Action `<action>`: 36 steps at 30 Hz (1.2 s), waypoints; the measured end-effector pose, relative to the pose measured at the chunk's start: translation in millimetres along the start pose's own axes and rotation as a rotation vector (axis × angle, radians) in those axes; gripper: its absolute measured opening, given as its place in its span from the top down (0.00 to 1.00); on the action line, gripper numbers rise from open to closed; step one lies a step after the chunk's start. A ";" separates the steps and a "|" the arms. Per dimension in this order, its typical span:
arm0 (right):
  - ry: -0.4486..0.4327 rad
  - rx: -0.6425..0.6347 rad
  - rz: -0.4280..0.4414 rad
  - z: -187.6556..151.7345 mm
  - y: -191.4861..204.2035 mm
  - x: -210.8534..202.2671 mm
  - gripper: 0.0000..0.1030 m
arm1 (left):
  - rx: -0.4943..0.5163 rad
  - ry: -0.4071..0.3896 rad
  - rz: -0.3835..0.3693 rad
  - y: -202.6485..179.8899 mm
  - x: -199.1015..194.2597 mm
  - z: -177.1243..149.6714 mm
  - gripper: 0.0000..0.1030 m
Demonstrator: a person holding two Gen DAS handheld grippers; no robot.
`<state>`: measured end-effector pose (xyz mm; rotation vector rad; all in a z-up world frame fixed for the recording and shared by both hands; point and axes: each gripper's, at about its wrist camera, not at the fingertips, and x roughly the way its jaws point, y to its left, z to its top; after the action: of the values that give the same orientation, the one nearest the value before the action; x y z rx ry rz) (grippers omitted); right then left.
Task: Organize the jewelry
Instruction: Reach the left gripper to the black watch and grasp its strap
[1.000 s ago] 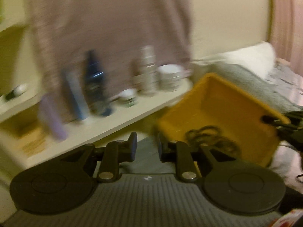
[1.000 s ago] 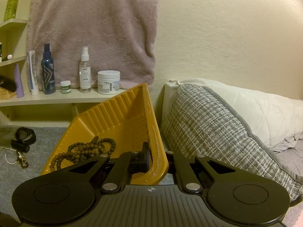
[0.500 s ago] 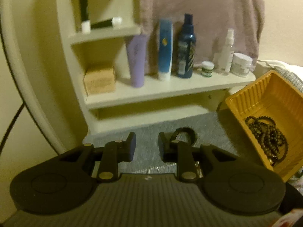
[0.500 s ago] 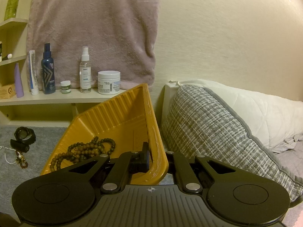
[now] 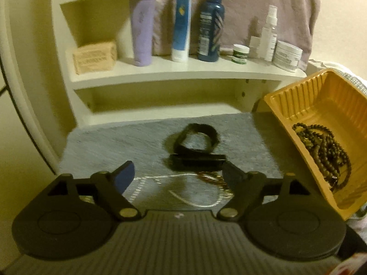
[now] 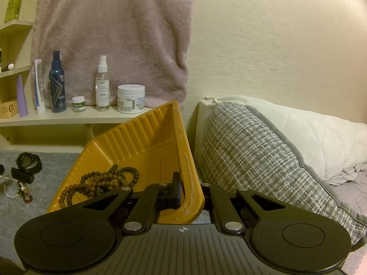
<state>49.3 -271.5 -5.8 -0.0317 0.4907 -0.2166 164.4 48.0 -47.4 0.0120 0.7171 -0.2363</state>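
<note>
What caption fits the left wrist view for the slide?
Open left gripper above thin chain and black watch on grey mat, beside tilted yellow tray.

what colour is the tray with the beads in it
Mustard yellow, with ribbed walls; the tray shows best in the right wrist view.

Dim yellowish light; left view motion-blurred; fisheye edges bent.

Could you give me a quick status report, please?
Left claw just opened, empty, above chain. Right claw shut on yellow tray rim; beads inside. Nothing in the way.
</note>
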 end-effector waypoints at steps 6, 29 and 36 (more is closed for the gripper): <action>0.004 0.003 0.001 -0.7 -1.5 0.8 0.95 | -0.026 -0.010 -0.009 -18.2 18.8 0.9 0.15; 0.010 0.001 -0.002 -2.2 -3.5 3.5 0.95 | 0.031 -0.003 0.055 -26.3 63.2 -2.8 0.24; 0.010 0.000 -0.003 -2.2 -3.4 3.6 0.95 | 0.049 0.006 0.045 -25.8 67.4 -0.9 0.27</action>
<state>50.7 -275.5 -9.1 -0.0318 0.5004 -0.2196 207.2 8.8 -90.3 0.0756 0.7161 -0.2105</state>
